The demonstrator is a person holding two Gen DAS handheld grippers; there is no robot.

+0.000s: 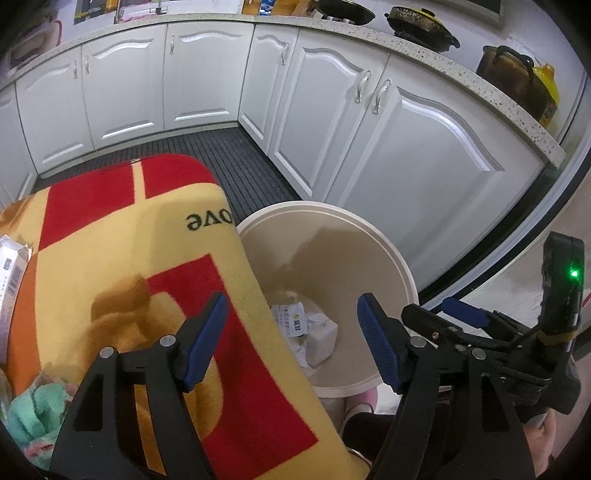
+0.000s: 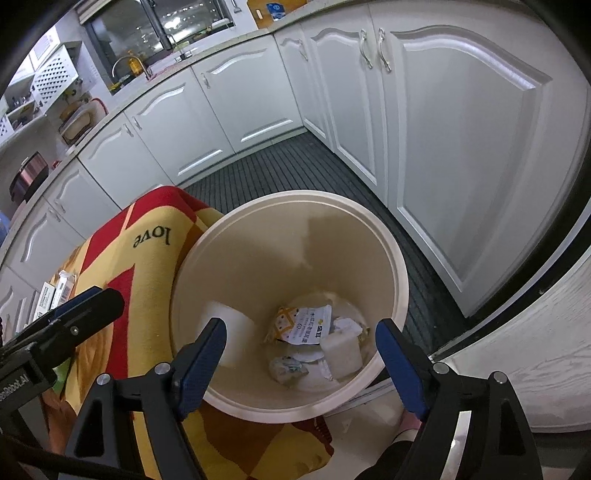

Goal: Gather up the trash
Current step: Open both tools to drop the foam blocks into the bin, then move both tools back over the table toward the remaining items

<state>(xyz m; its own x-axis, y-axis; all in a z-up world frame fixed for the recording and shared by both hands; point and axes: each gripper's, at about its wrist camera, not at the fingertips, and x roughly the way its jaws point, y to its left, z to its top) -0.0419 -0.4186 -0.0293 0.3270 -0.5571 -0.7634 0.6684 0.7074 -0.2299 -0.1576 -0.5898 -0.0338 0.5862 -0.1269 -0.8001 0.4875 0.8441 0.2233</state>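
A round cream bin (image 1: 332, 206) (image 2: 295, 195) stands on the floor beside a seat covered by a red and yellow blanket (image 1: 129, 240) (image 2: 140, 266). Crumpled wrappers and paper trash (image 1: 310, 332) (image 2: 314, 343) lie at its bottom. A blurred white piece (image 2: 229, 332) shows against the bin's left inner wall. My left gripper (image 1: 291, 301) is open over the blanket's edge and the bin, nothing between its blue pads. My right gripper (image 2: 301, 325) is open above the bin's mouth, also empty. Each tool shows at the edge of the other's view.
White kitchen cabinets (image 1: 424, 147) (image 2: 461, 129) curve around a dark slatted floor mat (image 1: 236, 155). Pots (image 1: 421, 26) sit on the counter. Paper packages (image 1: 11, 273) (image 2: 55, 291) and a teal cloth (image 1: 40, 406) lie on the blanket. A person's pink slipper (image 1: 364, 400) is below the bin.
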